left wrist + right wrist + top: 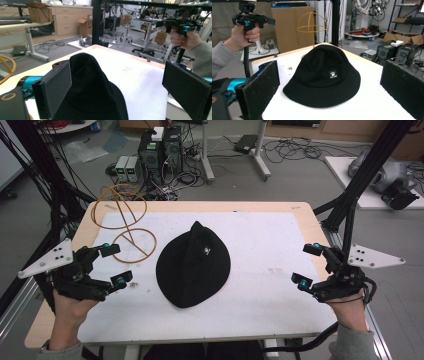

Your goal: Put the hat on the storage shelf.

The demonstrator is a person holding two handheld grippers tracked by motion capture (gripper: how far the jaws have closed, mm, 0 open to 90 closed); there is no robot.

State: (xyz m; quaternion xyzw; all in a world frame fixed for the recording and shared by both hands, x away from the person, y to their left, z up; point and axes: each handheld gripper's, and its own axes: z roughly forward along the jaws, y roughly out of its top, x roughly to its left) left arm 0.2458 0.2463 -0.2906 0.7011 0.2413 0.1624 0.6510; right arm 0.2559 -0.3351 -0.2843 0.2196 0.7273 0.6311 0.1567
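A black bucket hat [192,265] with a small white paw label lies on the white mat [270,240] in the middle of the table. My left gripper [116,264] is open to the left of the hat, a short way off. My right gripper [308,265] is open near the table's right edge, farther from the hat. In the left gripper view the hat [90,85] rises just beyond the wide-apart jaws. The right gripper view has the hat [324,75] centred between its spread jaws, label facing the camera.
A yellow wire hat stand [125,220] sits at the table's back left, behind the hat [312,23]. Black frame posts [360,180] stand at the right rear corner. Computer boxes [160,150] and cables lie on the floor beyond the table.
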